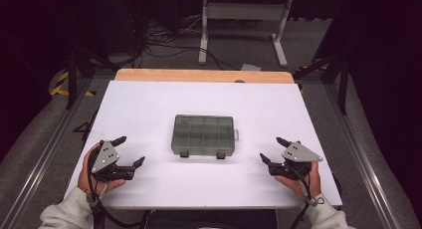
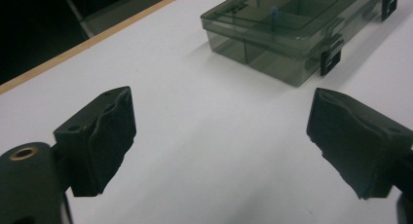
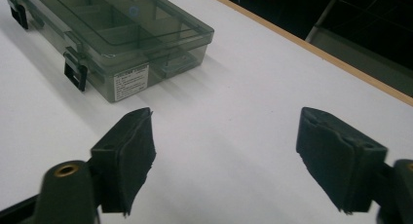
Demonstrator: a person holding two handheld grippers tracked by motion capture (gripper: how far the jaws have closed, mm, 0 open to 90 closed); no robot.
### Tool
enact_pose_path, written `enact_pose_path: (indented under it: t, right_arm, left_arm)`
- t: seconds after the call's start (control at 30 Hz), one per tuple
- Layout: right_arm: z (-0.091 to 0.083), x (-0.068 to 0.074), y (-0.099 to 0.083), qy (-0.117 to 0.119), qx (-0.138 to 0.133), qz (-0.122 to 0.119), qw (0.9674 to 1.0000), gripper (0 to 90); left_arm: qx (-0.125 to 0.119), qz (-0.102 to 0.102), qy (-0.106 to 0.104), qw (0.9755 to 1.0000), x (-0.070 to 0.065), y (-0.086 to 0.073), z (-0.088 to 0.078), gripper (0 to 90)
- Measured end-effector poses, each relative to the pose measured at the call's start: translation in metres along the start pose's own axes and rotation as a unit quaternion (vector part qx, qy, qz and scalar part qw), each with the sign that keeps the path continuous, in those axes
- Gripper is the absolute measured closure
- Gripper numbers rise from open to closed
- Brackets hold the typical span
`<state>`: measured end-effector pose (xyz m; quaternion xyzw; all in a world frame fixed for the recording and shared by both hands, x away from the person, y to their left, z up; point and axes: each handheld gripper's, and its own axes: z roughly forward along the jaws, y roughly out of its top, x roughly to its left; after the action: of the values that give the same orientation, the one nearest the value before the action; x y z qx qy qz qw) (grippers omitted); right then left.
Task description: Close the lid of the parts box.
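A smoky translucent compartment box (image 1: pixel 203 135), lid shut with two black latches facing the near edge, is lying mid-counter (image 1: pixel 149 104). The left gripper (image 1: pixel 130 151) and right gripper (image 1: pixel 271 150) are flanking it, jaws gaping wide, empty.

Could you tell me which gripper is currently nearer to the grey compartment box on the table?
Roughly equal; the left looks marginally nearer. The left gripper sits open to the left of the compartment box, nearer the person; the right gripper sits open to its right, likewise apart from it.
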<state>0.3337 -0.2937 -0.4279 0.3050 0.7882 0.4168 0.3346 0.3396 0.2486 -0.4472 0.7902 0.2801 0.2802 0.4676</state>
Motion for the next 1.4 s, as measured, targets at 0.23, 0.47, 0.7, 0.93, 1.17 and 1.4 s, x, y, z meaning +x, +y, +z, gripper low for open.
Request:
enact_pose_path:
  t: [0.23, 0.47, 0.7, 0.93, 1.17, 1.4]
  right_arm:
    - [-0.001, -0.004, -0.015, -0.012, -0.006, 0.030, 0.9995, 6.8]
    - [-0.003, -0.008, -0.018, -0.015, -0.026, 0.041, 0.9987, 3.7]
    - [0.001, -0.006, -0.017, -0.017, -0.019, 0.034, 0.9991, 4.7]
    - [-0.002, -0.003, -0.015, -0.030, -0.021, 0.024, 0.9990, 5.4]
    - [0.000, -0.004, -0.015, -0.032, -0.020, 0.023, 0.9990, 5.8]
    - [-0.001, -0.004, -0.016, -0.036, -0.019, 0.024, 0.9989, 6.2]
  left_arm:
    - [0.001, -0.005, -0.007, 1.0000, 0.000, -0.002, 0.000, 3.1]
    - [0.000, -0.006, 0.003, 1.0000, 0.000, -0.003, 0.000, 2.0]
    - [-0.009, -0.003, -0.001, 1.0000, -0.001, -0.003, -0.003, 2.2]
    - [-0.012, 0.003, -0.002, 0.9999, -0.002, -0.002, -0.004, 2.1]
    - [-0.014, 0.003, -0.002, 0.9999, -0.002, -0.002, -0.002, 2.1]
    - [-0.014, 0.003, -0.003, 0.9999, -0.002, -0.002, -0.001, 2.3]
